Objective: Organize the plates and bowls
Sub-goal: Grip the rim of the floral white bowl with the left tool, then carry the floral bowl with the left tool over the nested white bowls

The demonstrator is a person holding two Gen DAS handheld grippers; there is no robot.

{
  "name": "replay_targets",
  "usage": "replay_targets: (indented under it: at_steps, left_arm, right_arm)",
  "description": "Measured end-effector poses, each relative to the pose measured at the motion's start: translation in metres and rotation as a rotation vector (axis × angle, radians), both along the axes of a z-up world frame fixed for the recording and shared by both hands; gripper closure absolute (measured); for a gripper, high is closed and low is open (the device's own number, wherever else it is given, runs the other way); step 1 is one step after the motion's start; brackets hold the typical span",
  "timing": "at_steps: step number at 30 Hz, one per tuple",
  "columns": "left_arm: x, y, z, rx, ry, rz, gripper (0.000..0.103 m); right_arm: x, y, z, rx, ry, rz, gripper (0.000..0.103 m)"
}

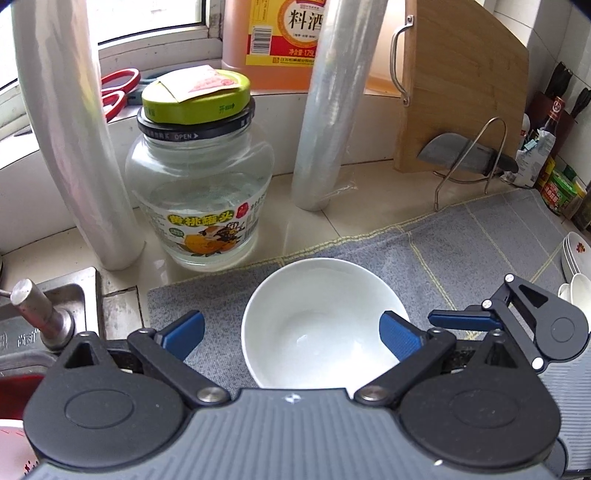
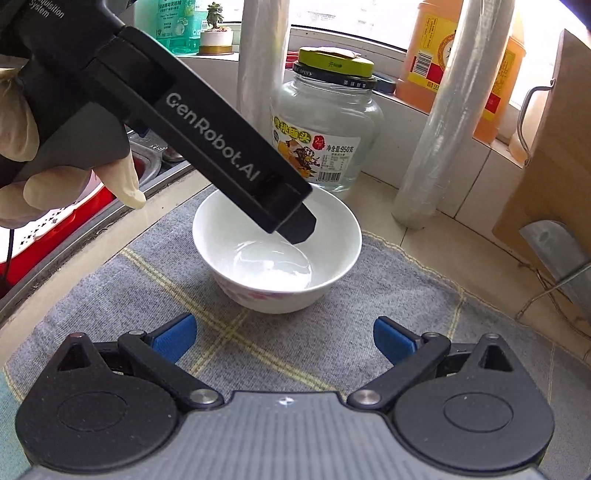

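A white bowl (image 1: 317,325) stands upright on a grey cloth mat (image 1: 461,251). My left gripper (image 1: 291,334) is open right above it, one blue finger left of the bowl and one over its right rim. In the right wrist view the same bowl (image 2: 277,251) sits on the mat (image 2: 110,295), and the left gripper's black body (image 2: 207,133) reaches over it. My right gripper (image 2: 284,338) is open and empty, a little short of the bowl; it also shows in the left wrist view (image 1: 480,317). Stacked white plates (image 1: 576,254) and spoons sit at the far right.
A glass jar with a green lid (image 1: 199,173) stands just behind the bowl. Two rolls of cling film (image 1: 328,110), a cooking-wine bottle (image 1: 284,33), a wooden cutting board (image 1: 461,92) and a cleaver in a rack (image 1: 465,155) line the back. A sink (image 1: 44,314) lies left.
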State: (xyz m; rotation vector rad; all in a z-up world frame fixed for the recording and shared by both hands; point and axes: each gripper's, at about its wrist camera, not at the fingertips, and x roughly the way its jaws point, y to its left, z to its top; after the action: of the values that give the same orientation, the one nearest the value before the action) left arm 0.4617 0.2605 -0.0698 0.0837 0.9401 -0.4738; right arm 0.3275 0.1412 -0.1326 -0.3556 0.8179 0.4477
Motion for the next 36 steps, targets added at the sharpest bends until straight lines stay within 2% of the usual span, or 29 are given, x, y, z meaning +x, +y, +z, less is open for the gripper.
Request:
replay_targets:
  at_steps: [5,9,12,26,36]
  left_arm:
    - [0.005,-0.005,-0.002,-0.014,0.003,-0.016,0.005]
    - [0.008,-0.006,-0.006,-0.031,0.024,-0.022,0.012]
    - [0.01,-0.006,-0.008,-0.037,0.036,-0.026,0.022]
    - [0.015,-0.004,-0.012,-0.069,0.052,-0.028,0.025]
    - [0.015,-0.006,-0.014,-0.075,0.059,-0.029,0.027]
  right_arm:
    - [0.008,0.005,-0.004,0.002,-0.012,0.012,0.001]
    - [0.013,0.007,-0.004,0.011,-0.026,0.013,0.005]
    - [0.016,0.008,-0.004,0.028,-0.028,0.012,0.011]
    - [0.008,0.015,-0.002,0.023,-0.073,0.033,0.014]
    - [0.01,0.013,0.0,0.047,-0.067,0.031,0.015]
